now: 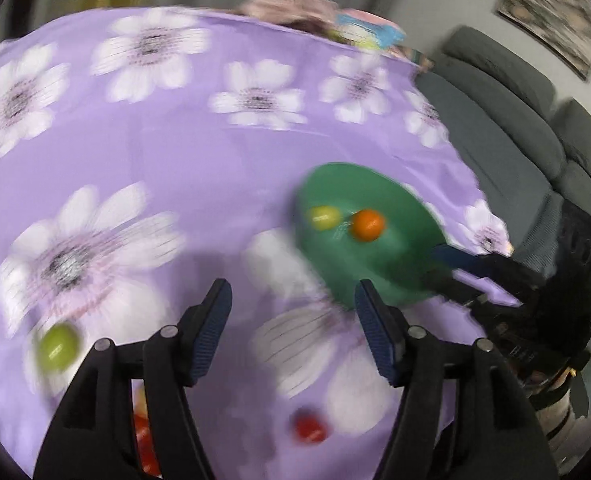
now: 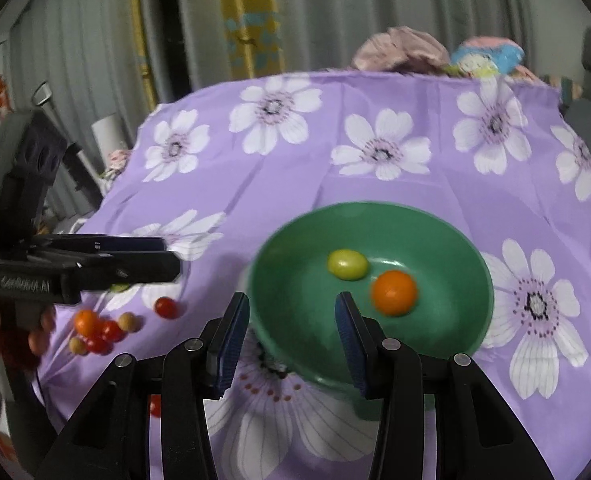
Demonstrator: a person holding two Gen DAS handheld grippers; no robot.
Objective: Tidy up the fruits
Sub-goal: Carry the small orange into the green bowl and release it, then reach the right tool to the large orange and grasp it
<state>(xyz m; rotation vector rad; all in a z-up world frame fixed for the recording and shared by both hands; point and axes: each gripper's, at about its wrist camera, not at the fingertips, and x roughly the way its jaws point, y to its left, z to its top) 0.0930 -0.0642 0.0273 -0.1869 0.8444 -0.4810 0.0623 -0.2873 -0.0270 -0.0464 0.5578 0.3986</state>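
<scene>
A green bowl [image 2: 435, 360] sits on the purple flowered tablecloth [image 2: 335, 184] and holds a yellow-green fruit [image 2: 347, 264] and an orange fruit [image 2: 394, 293]. The bowl shows blurred in the left wrist view [image 1: 375, 280] with the same two fruits. My right gripper [image 2: 291, 316] is open and empty over the bowl's near rim. My left gripper [image 1: 293, 304] is open and empty above the cloth; it shows at the left of the right wrist view [image 2: 167, 256]. Loose fruits lie on the cloth: a green one [image 1: 57, 346], a red one [image 1: 310, 424], and a cluster [image 2: 99, 330].
A grey sofa [image 1: 515, 120] stands right of the table. Crumpled cloth and a toy [image 2: 487, 58] lie beyond the far table edge. Curtains hang behind. A lone red fruit [image 2: 166, 307] lies near the cluster.
</scene>
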